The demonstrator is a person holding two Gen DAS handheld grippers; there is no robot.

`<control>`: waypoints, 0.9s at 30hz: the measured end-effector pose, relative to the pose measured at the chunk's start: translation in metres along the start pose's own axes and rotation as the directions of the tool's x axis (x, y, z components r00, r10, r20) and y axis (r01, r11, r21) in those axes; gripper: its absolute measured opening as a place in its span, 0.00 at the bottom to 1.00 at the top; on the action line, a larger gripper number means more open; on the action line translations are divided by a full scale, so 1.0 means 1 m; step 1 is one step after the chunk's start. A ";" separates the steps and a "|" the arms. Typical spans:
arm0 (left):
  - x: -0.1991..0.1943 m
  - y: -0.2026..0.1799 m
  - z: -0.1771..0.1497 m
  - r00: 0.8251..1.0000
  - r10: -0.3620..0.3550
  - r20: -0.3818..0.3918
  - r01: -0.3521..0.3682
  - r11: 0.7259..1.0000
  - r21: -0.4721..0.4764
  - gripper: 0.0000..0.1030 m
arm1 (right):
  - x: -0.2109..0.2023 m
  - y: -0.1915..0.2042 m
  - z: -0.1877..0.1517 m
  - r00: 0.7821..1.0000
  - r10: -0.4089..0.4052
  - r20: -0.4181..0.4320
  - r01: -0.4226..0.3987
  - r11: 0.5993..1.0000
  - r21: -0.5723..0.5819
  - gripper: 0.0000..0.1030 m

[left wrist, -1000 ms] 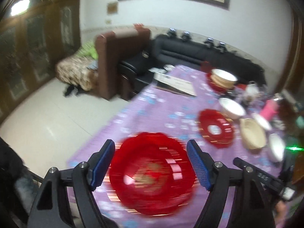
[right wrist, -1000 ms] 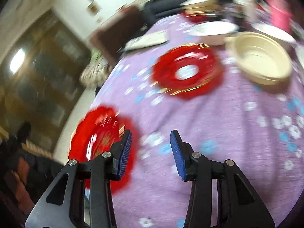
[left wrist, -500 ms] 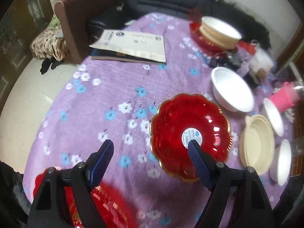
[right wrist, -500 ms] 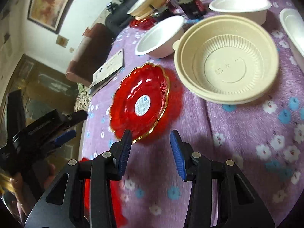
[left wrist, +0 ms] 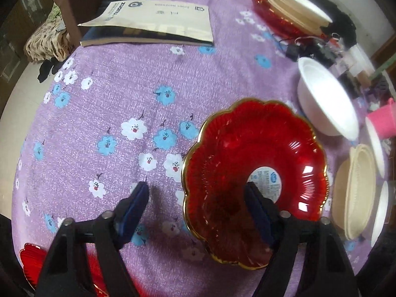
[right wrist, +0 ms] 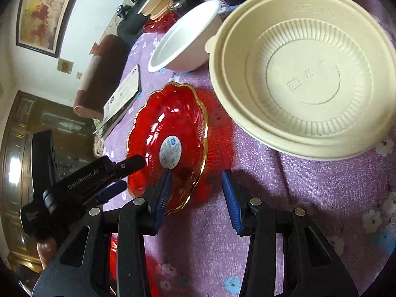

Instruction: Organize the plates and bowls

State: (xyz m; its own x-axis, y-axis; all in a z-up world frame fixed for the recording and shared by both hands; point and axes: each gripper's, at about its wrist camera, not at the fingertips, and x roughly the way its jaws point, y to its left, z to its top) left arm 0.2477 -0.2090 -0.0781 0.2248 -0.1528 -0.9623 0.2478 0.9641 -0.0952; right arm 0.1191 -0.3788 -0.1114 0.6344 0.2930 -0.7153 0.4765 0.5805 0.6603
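A red scalloped plate (left wrist: 255,173) with a gold rim and a round white label lies on the purple flowered tablecloth (left wrist: 118,99). My left gripper (left wrist: 195,198) straddles its left rim, one finger over the plate's inside and one over the cloth. Its jaws are closing and the pads do not press on the rim. In the right wrist view the same plate (right wrist: 170,128) has my right gripper (right wrist: 196,193) open across its near rim. The left gripper (right wrist: 128,174) reaches in from the left there. A second red plate (left wrist: 32,259) lies at the table's near edge.
A beige ribbed bowl (right wrist: 304,74) and a white bowl (right wrist: 188,37) stand just beyond the plate. Farther back are a stack of bowls on a red plate (left wrist: 292,7) and a booklet (left wrist: 153,22). A pink cup (left wrist: 383,121) and more white bowls (left wrist: 376,146) crowd the right edge.
My left gripper left the near red plate, swung forward and came down over the labelled plate's left rim, its jaws narrowing. My right gripper rolled and dropped onto that plate's near rim.
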 end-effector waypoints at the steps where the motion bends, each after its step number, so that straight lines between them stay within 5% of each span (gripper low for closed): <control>1: 0.002 0.000 -0.001 1.000 0.004 -0.006 -0.004 1.000 0.003 0.62 | 0.002 -0.001 0.000 1.000 0.004 -0.002 -0.004 1.000 0.004 0.41; 3: 0.006 0.004 -0.001 1.000 0.002 -0.017 -0.002 1.000 -0.007 0.46 | 0.006 -0.002 0.001 1.000 0.013 -0.003 -0.013 1.000 0.008 0.41; 7: 0.005 0.005 -0.003 1.000 0.000 0.021 0.000 1.000 0.002 0.37 | 0.009 -0.002 0.004 1.000 0.013 0.020 -0.013 1.000 0.010 0.41; 9: 0.005 0.002 -0.003 0.999 -0.024 0.023 0.024 1.000 0.006 0.21 | 0.011 0.000 0.004 0.999 0.013 0.029 -0.013 1.000 0.000 0.41; 12: 0.005 -0.001 -0.004 0.999 -0.023 0.027 0.022 1.000 0.010 0.20 | 0.015 0.005 0.005 0.999 -0.010 0.039 0.011 1.000 -0.030 0.27; 13: 0.004 0.000 -0.005 0.999 -0.023 0.031 0.023 1.000 0.009 0.20 | 0.019 0.005 0.005 0.999 -0.031 0.029 0.033 0.999 -0.041 0.11; 27: -0.063 0.014 -0.046 0.993 -0.053 0.107 0.050 0.998 0.037 0.16 | -0.032 0.020 -0.033 0.996 -0.009 0.087 0.020 0.993 -0.121 0.11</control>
State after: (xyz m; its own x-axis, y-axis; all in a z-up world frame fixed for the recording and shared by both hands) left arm 0.1937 -0.1759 -0.0306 0.3106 -0.2265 -0.9232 0.2937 0.9466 -0.1334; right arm 0.0880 -0.3523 -0.0827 0.6808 0.2202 -0.6986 0.4120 0.6735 0.6138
